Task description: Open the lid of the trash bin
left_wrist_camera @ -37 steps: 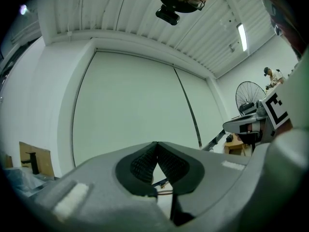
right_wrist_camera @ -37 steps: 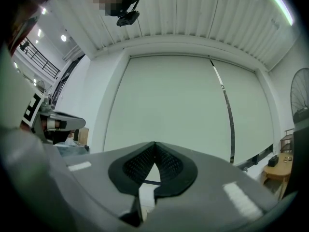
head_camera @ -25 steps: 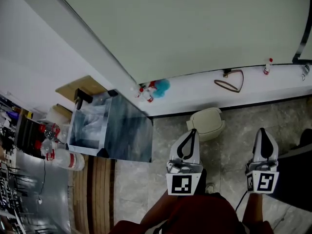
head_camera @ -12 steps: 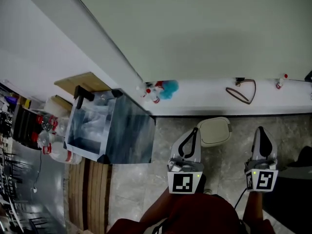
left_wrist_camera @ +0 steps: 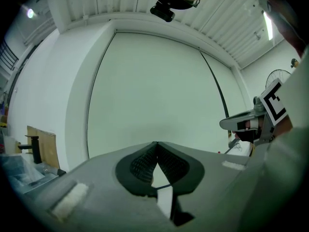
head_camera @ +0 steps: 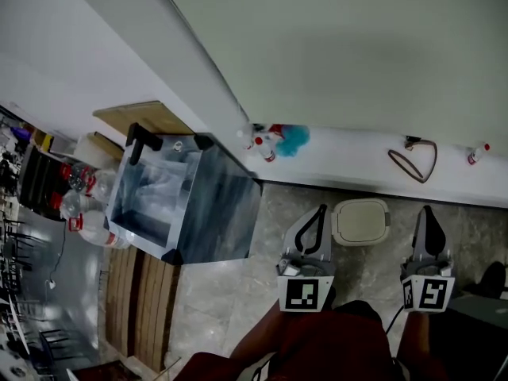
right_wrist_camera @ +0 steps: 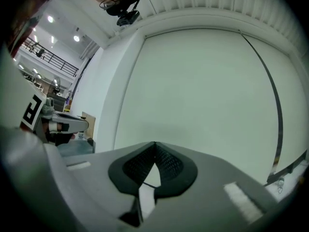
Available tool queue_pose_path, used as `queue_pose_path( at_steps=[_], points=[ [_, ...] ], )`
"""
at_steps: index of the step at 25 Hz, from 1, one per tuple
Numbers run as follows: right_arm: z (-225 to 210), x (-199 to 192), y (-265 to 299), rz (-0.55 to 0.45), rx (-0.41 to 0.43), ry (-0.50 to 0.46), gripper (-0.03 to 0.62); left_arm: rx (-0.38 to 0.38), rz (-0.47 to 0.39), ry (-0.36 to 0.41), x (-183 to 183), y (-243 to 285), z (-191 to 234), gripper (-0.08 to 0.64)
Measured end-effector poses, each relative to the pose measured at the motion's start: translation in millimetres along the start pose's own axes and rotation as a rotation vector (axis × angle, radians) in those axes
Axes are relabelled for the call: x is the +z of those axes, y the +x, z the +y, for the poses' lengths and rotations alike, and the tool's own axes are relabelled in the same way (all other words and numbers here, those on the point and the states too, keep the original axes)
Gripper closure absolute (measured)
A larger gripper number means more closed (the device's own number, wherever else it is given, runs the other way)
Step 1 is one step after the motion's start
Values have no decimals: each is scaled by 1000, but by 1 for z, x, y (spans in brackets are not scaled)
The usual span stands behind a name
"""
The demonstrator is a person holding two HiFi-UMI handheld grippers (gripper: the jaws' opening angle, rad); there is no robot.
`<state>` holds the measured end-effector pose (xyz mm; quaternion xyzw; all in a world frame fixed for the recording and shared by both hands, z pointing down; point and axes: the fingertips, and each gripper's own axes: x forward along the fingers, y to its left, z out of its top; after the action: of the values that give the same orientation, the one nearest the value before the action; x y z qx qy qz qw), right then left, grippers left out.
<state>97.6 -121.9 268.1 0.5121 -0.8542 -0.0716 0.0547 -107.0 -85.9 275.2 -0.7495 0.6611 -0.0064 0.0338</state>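
The trash bin [head_camera: 361,221] is small and cream, and stands on the stone floor with its lid down, close to the white ledge [head_camera: 373,167]. In the head view it lies between my two grippers and well below them. My left gripper [head_camera: 321,210] is just left of the bin, shut with nothing in it. My right gripper [head_camera: 428,211] is to the bin's right, also shut and empty. Both gripper views face the pale green wall, with the left gripper's [left_wrist_camera: 155,144] and right gripper's [right_wrist_camera: 154,144] tips meeting. Neither of those views shows the bin.
A metal-sided open cart [head_camera: 186,205] stands at the left, with wooden slats [head_camera: 147,300] and plastic bottles [head_camera: 89,227] beside it. On the ledge are spray bottles [head_camera: 262,144], a blue duster [head_camera: 294,139] and a looped strap [head_camera: 418,159]. The wall is straight ahead.
In the head view the bin has slid right and nearer, from ahead of the left gripper to between the two. The cart and ledge items shifted the same way. Both grippers stay shut.
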Motion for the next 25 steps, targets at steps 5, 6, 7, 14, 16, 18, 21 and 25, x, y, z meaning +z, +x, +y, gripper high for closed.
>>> queue_pose_path(
  at_steps=[5, 6, 7, 14, 16, 18, 21, 25],
  points=[
    [5, -15, 25, 20, 56, 11, 592, 60, 39, -14, -18, 6, 13, 555],
    [4, -19, 29, 25, 67, 15, 592, 70, 46, -14, -21, 8, 13, 555],
    [1, -23, 34, 30, 79, 19, 592, 80, 54, -16, -25, 11, 11, 555],
    [-23, -66, 64, 75, 208, 51, 592, 185, 161, -52, -64, 30, -12, 555],
    [-26, -80, 66, 94, 250, 47, 592, 215, 193, -68, -76, 32, -21, 555],
    [-30, -94, 68, 114, 282, 40, 592, 237, 233, -85, -90, 34, -30, 555],
    [-41, -116, 70, 148, 309, 53, 592, 259, 279, -99, -108, 36, -42, 555],
    [-49, -150, 69, 189, 335, 72, 591, 283, 359, -123, -140, 33, -57, 555]
  ],
)
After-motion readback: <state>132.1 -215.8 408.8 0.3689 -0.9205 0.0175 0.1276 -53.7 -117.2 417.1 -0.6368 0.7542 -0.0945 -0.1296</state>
